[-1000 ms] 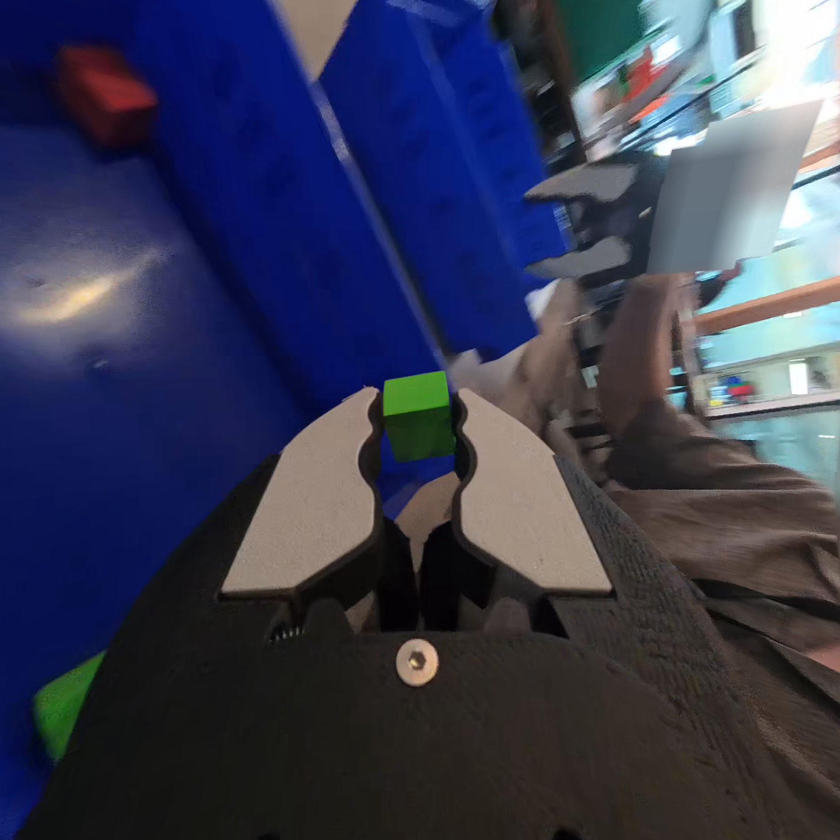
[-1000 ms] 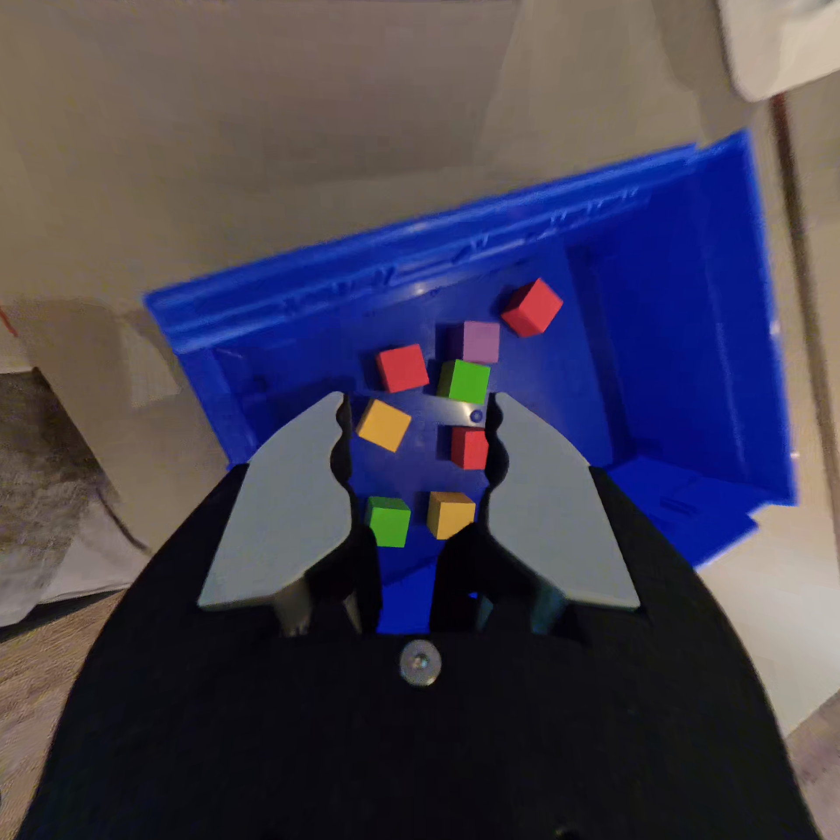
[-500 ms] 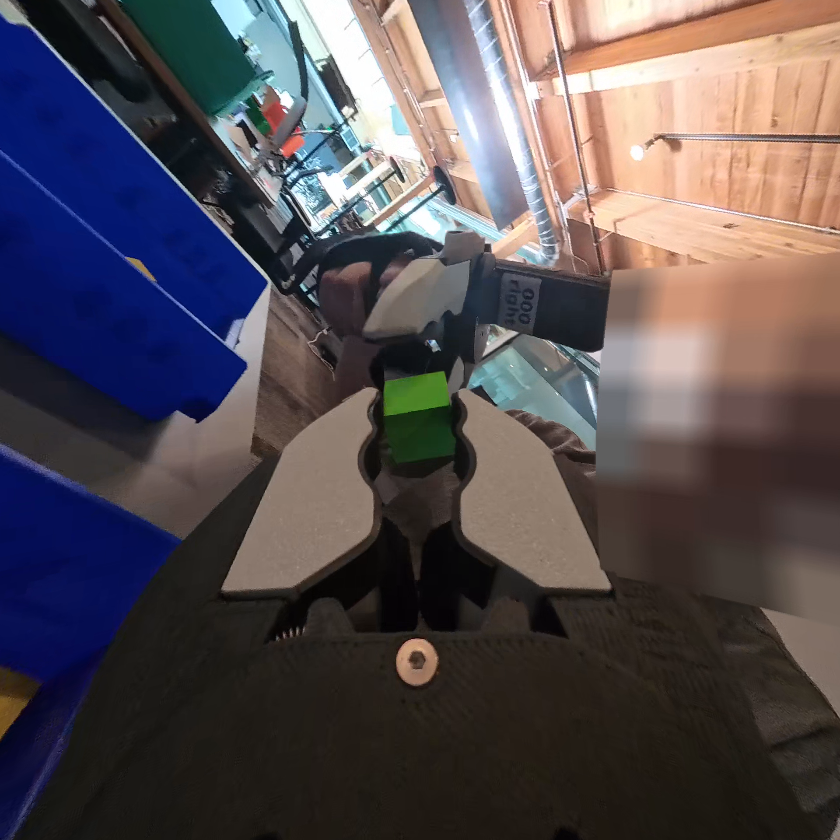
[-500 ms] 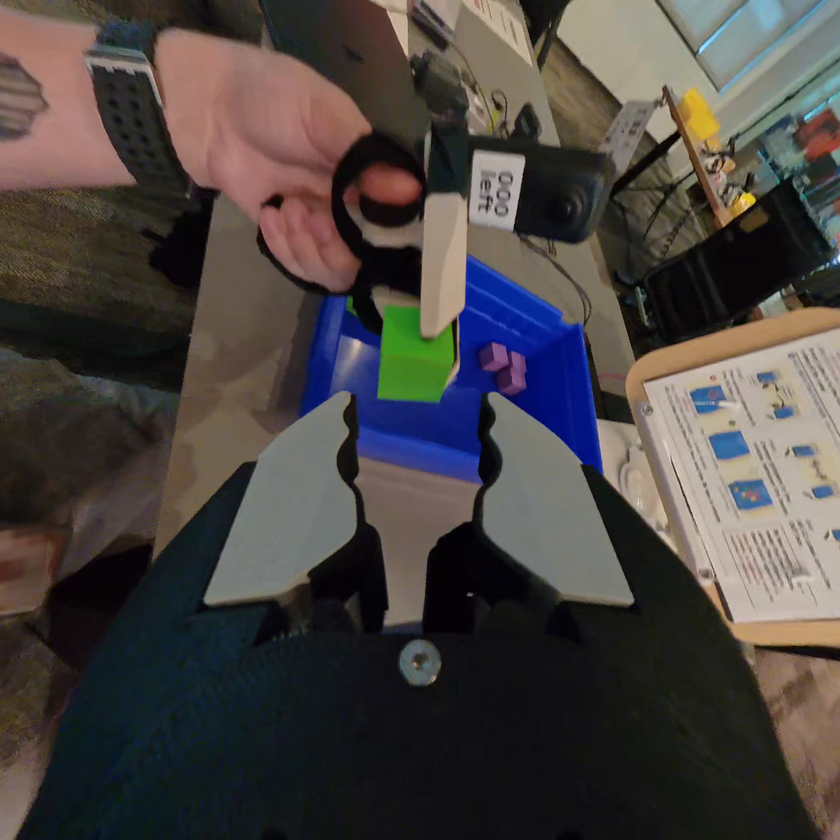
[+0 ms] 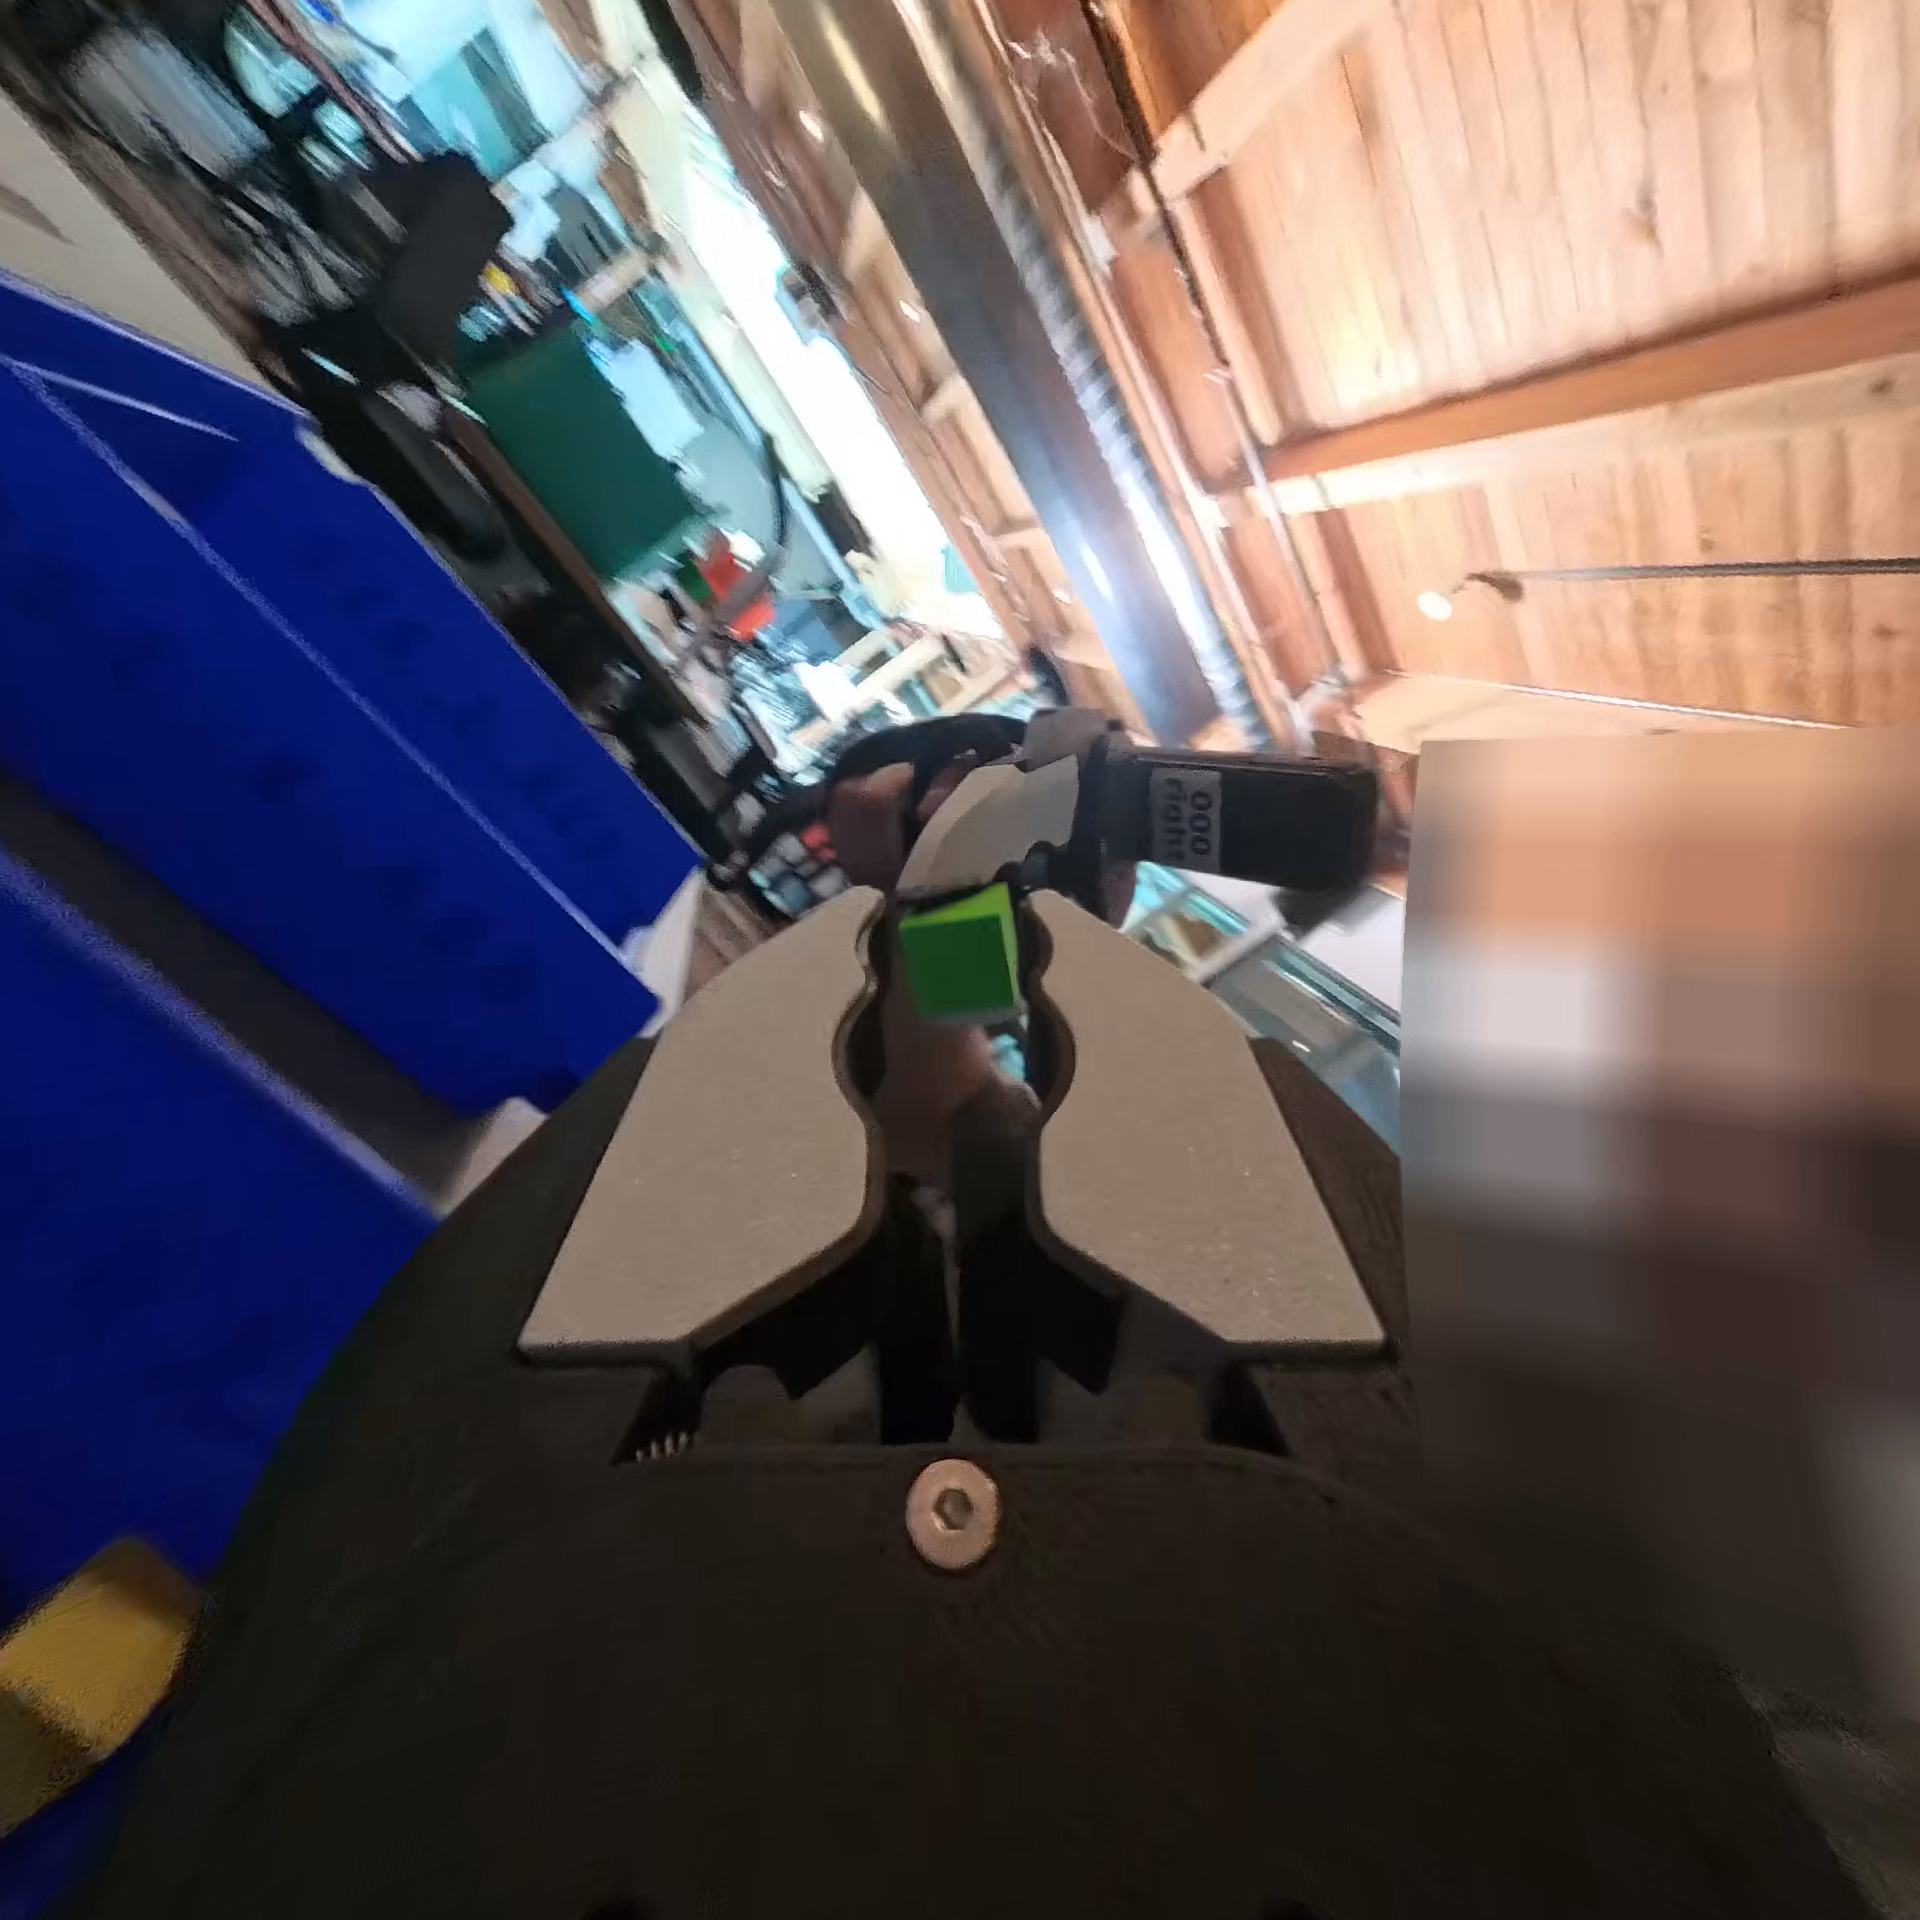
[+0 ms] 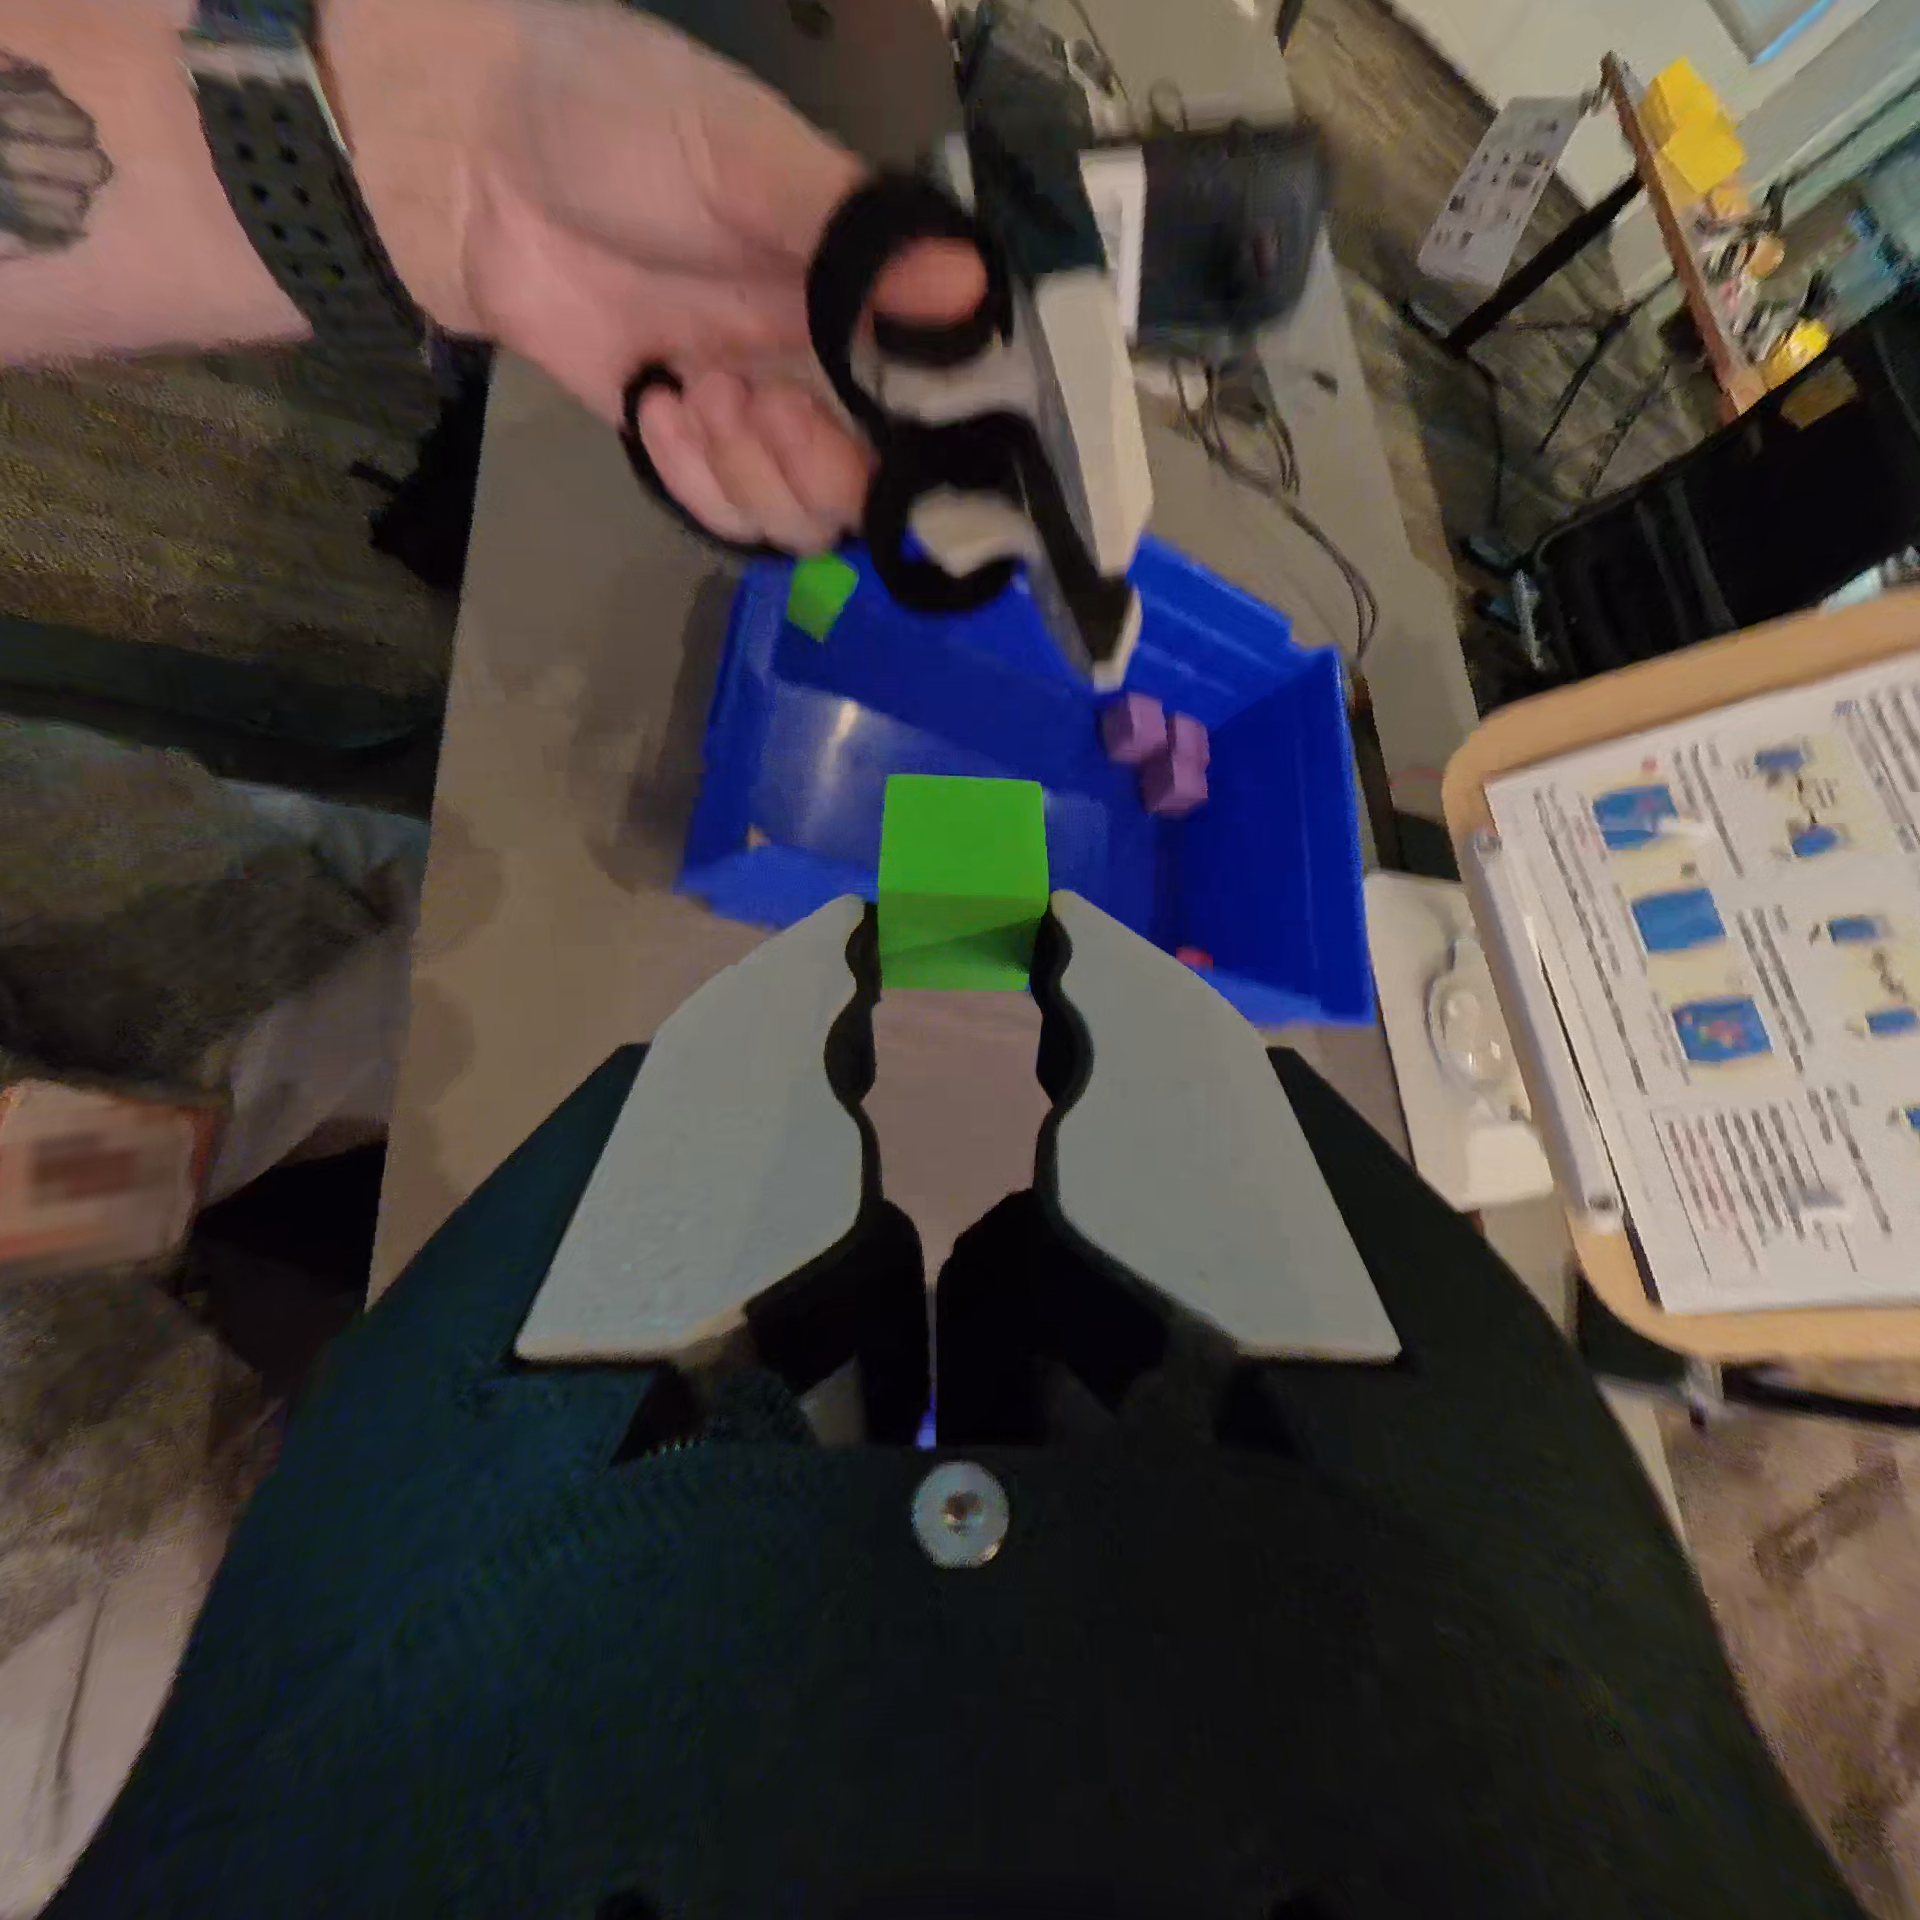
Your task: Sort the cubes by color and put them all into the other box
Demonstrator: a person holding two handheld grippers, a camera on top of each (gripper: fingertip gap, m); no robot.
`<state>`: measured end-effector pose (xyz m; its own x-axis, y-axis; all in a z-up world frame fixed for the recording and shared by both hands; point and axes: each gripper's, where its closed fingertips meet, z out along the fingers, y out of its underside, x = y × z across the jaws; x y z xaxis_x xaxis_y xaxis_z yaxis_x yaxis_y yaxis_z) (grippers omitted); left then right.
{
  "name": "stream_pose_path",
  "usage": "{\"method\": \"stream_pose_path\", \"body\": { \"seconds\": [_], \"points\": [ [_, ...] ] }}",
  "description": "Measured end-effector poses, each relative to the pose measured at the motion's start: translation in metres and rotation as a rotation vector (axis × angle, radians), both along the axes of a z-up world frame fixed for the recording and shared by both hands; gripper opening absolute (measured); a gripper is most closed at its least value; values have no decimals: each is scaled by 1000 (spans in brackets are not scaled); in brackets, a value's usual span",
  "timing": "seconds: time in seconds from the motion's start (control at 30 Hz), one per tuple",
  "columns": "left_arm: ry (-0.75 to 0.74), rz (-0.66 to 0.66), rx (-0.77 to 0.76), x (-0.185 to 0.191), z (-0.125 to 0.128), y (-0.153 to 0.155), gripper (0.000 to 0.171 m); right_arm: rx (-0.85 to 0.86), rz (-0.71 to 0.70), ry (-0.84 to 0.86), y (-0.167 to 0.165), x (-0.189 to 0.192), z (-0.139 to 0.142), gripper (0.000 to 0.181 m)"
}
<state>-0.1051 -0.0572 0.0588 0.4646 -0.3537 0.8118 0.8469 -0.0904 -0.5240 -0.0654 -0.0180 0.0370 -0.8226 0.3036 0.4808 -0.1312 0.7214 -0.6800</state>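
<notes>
My right gripper [image 6: 961, 930] is shut on a green cube [image 6: 961, 873], held at its fingertips in the air above a blue bin [image 6: 1262, 883]. My left gripper [image 5: 956, 925] has its jaws parted, and nothing touches its pads. The green cube [image 5: 958, 961] shows just beyond its tips, held by the right gripper [image 5: 987, 831] facing it. In the right wrist view the left gripper [image 6: 1107, 644], held by a hand [image 6: 623, 239], is up and away from the cube.
The blue bin holds purple cubes [image 6: 1153, 748]; another green cube [image 6: 821, 592] lies by its far rim. A clipboard with a printed sheet [image 6: 1714, 987] lies to the right. Blue bins [image 5: 312, 727] and a yellow cube [image 5: 83, 1683] are left of the left gripper.
The right gripper closed on the green cube that the left gripper held. The left gripper let go and drew back from it.
</notes>
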Motion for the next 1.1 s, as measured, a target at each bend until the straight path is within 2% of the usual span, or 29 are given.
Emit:
{"method": "stream_pose_path", "body": {
  "seconds": [0.13,0.27,0.37,0.53,0.73,0.83,0.97,1.1],
  "points": [
    [60,141,-89,-21,-8,-17,21,138,-127,-144,71,-2,-22,28],
    [96,203,-95,-29,-2,-30,23,309,-242,-405,140,11,-70,28],
    [132,231,-130,-31,-2,-34,24,387,-270,-597,169,28,-109,28],
    [185,231,-201,-29,-9,-31,24,460,-289,-766,180,31,-153,28],
    [258,243,-387,-30,-37,-30,27,514,-284,-865,174,30,-177,29],
    [285,249,-493,-34,-53,-32,29,598,-323,-889,183,31,-186,29],
    [276,187,-799,-33,-106,-37,34,698,-380,-872,192,25,-190,30],
    [366,192,-1143,-40,-156,-50,47,705,-422,-854,193,21,-184,46]
  ]
}}
